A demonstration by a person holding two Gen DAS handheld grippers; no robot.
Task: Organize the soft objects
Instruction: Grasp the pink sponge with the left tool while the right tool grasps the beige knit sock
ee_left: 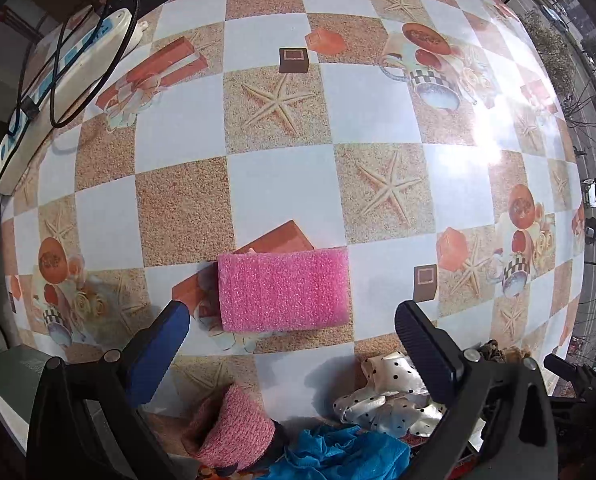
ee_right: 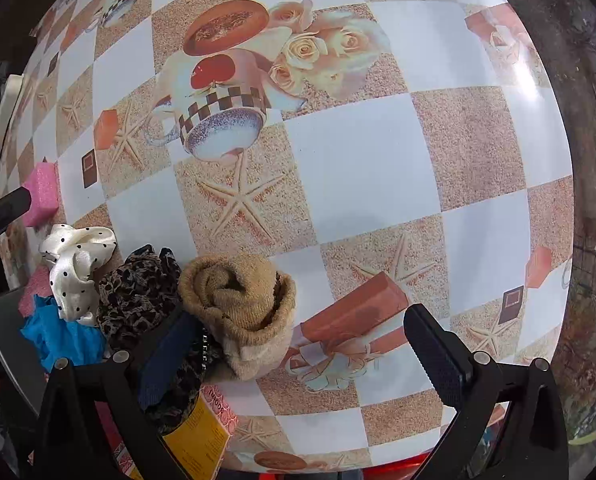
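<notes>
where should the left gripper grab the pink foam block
Grip the pink foam block across its two short ends, coming straight down from above. It lies flat on the table, long side across the view, and the open left gripper already brackets it, with jaws wider than the block.

Soft things along the near edge of the table (ee_left: 281,184)
Foam block (ee_left: 283,289) lies alone, farther in than the scarf (ee_left: 386,392), knit piece (ee_left: 233,424) and rolled sock (ee_right: 241,300)
</notes>
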